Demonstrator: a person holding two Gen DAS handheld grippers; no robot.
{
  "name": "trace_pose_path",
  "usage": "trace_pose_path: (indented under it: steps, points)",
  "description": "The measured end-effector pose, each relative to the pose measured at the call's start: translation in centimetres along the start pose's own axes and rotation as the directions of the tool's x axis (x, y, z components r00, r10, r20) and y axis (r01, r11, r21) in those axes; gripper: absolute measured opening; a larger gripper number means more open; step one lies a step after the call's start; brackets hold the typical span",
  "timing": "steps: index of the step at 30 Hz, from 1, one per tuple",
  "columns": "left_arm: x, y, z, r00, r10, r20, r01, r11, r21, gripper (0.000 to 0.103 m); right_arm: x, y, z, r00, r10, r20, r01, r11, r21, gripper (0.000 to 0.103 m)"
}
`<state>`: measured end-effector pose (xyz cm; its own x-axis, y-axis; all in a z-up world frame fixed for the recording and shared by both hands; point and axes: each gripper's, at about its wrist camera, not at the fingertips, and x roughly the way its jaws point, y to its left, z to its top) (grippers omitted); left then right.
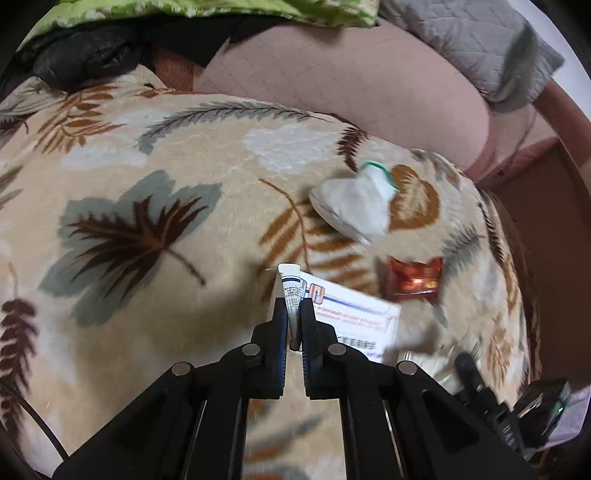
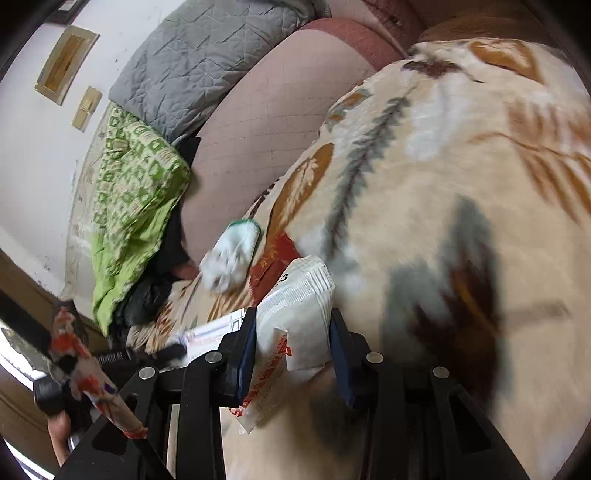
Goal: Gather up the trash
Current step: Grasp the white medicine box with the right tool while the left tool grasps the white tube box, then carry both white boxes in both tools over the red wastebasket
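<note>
The left gripper (image 1: 294, 314) is clamped on a small white tube (image 1: 291, 295) with blue print, which stands nearly upright between the narrow-set jaws, its white cap sticking out above the tips; just beyond and to the right of it a flat white printed packet (image 1: 354, 314) lies on the leaf-patterned blanket (image 1: 147, 184); a red wrapper (image 1: 415, 278) lies just past that packet's far corner, and a crumpled white tissue with a green edge (image 1: 354, 203) sits further out on the blanket, apart from both; behind the blanket rise a pink cushion (image 1: 351, 81), a grey quilted pad (image 1: 472, 40) and a green patterned cloth (image 1: 221, 7).

The right gripper (image 2: 293, 332) is closed on a white plastic pouch with red lettering (image 2: 295, 321), squeezed between its blue-padded fingers (image 2: 246, 354) and hanging down below them; beyond the pouch the red wrapper (image 2: 277, 258) and the tissue (image 2: 232, 258) lie close together on the blanket (image 2: 443, 221), motion-blurred; the green cloth (image 2: 133, 206) and the grey pad (image 2: 192, 62) lie at the far left against a white wall (image 2: 33, 147).
</note>
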<state>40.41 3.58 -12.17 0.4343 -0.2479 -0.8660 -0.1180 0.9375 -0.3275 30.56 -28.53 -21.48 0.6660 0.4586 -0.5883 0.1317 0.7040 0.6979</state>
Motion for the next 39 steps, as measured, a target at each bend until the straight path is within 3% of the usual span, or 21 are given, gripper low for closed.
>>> trace_pose_path:
  steps: [6,14,17,22,28,39]
  points:
    - [-8.1,-2.2,-6.0,0.998,-0.067,0.021,0.065,0.995,0.079,0.006,-10.5,1.1,-4.0,0.999,0.014,0.05,-0.012,1.0,-0.025,0.039]
    - [-20.2,-6.2,-19.8,0.972,-0.169,0.162,0.135,0.97,0.201,0.006,-25.2,5.6,-9.5,0.981,0.006,0.193,0.021,0.99,-0.138,0.039]
    - [-24.1,-7.7,-24.7,0.955,-0.154,0.255,0.084,0.96,0.267,0.006,-29.3,6.9,-11.4,0.972,-0.013,0.233,0.057,0.981,-0.186,0.04]
    - [-28.7,-9.9,-29.6,0.929,-0.138,0.344,0.013,0.939,0.343,0.006,-34.9,7.5,-13.3,0.961,-0.004,0.275,0.066,0.975,-0.214,0.04]
    - [-32.3,-11.2,-32.6,0.899,-0.154,0.409,-0.014,0.925,0.379,0.006,-39.4,8.7,-15.0,0.946,-0.008,0.325,0.091,0.966,-0.243,0.04]
    - [-35.0,-12.3,-35.1,0.885,-0.178,0.429,-0.012,0.915,0.404,0.006,-43.8,9.3,-16.5,0.926,-0.016,0.378,0.124,0.957,-0.262,0.04]
